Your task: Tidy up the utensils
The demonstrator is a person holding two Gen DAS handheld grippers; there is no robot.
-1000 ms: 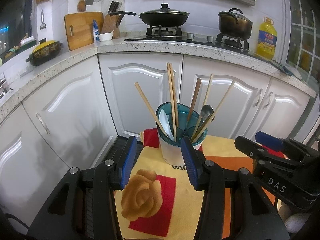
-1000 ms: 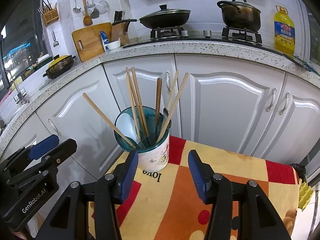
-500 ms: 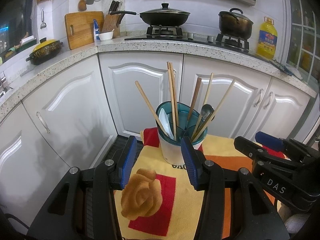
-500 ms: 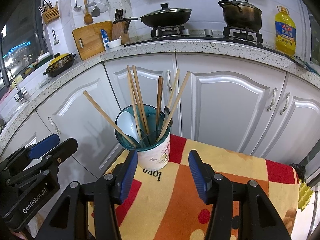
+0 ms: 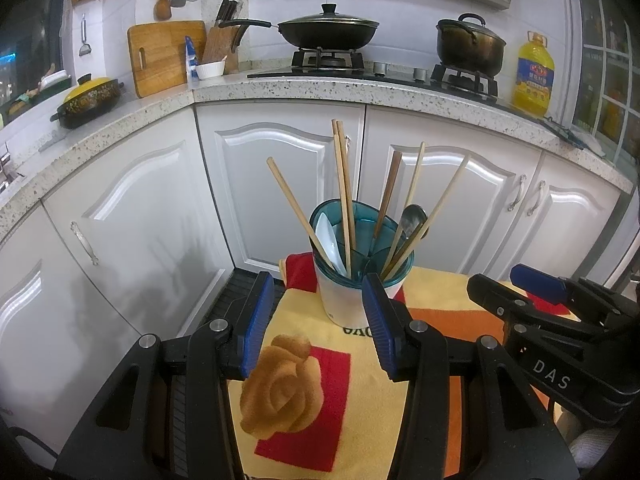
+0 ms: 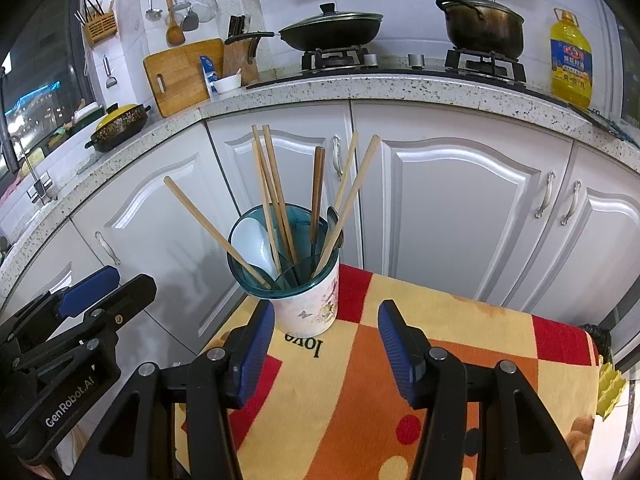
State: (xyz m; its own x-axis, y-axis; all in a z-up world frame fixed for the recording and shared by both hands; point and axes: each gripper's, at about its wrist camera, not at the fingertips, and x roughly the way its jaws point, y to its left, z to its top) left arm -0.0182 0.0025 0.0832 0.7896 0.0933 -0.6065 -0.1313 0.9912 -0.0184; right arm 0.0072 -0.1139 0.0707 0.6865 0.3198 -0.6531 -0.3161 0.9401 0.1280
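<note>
A white utensil cup with a teal rim (image 5: 345,300) (image 6: 308,304) stands at the far edge of a small table covered by a yellow, orange and red cloth (image 5: 360,408) (image 6: 360,400). It holds several wooden chopsticks (image 5: 344,188) (image 6: 276,192), a white spoon (image 5: 326,236) (image 6: 250,240) and a metal spoon (image 5: 412,218). My left gripper (image 5: 316,322) is open and empty just short of the cup. My right gripper (image 6: 326,348) is open and empty, to the cup's right.
White kitchen cabinets (image 6: 460,208) and a speckled counter (image 5: 280,90) stand behind the table. On the counter are a wok (image 5: 328,30), a pot (image 6: 480,22), an oil bottle (image 6: 570,56), a cutting board (image 5: 162,56) and a yellow-lidded pot (image 5: 90,94).
</note>
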